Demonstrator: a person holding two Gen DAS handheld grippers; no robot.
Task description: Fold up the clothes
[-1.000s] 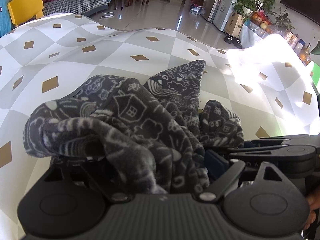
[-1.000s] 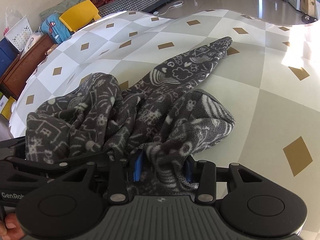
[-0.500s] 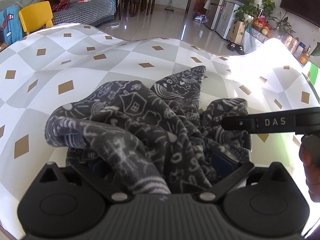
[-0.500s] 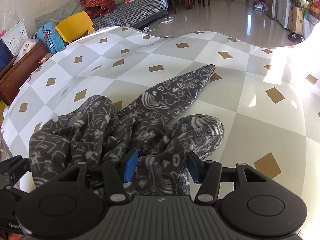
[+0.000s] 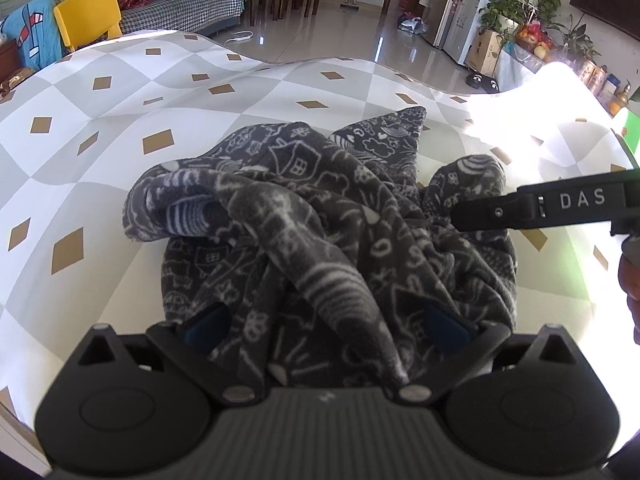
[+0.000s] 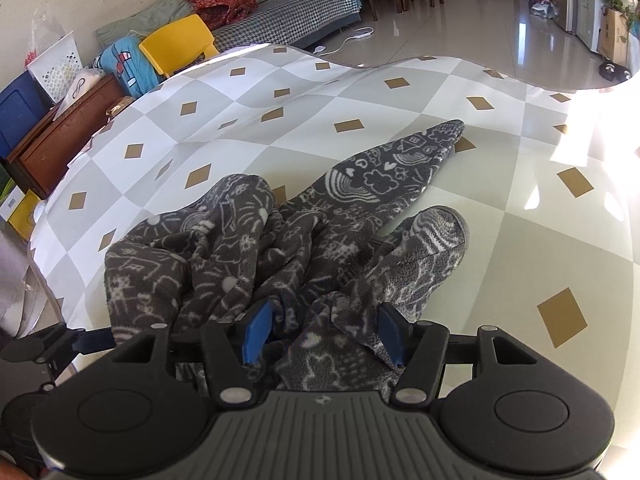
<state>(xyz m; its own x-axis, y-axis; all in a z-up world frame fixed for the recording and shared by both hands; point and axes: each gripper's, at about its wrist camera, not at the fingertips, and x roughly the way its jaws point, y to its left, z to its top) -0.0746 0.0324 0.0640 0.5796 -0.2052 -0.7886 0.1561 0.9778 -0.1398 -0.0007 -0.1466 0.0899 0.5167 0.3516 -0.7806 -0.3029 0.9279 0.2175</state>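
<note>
A dark grey fleece garment (image 5: 320,216), printed with white doodles of houses, clouds and rainbows, lies crumpled in a soft heap at the centre of both views. It rests on a tabletop covered by a smooth cloth (image 5: 120,120) checked in white and pale grey with small tan diamonds; the cloth's far edge ripples in waves. One flat, pointed piece of the fleece (image 6: 400,168) stretches toward the upper right of the right wrist view, and a rounded, stubby fold (image 6: 436,236) bulges just below it.

The left claw (image 5: 326,326) stands wide, its blue pads spread at the bottom of the frame, with ridges of fleece bunched loosely between them and not visibly pinched. The right claw (image 6: 324,330) has just been opening; its blue pads sit partly apart with folds of the fleece between them and draped against the right pad, and no firm squeeze shows. In the left wrist view, the right claw's black finger (image 5: 540,206), lettered "DAS", reaches in from the right edge over the heap.

Behind the tabletop, a glossy tiled floor (image 5: 320,28), a yellow plastic chair (image 5: 88,16) and a houndstooth-covered sofa (image 6: 296,4) appear.
</note>
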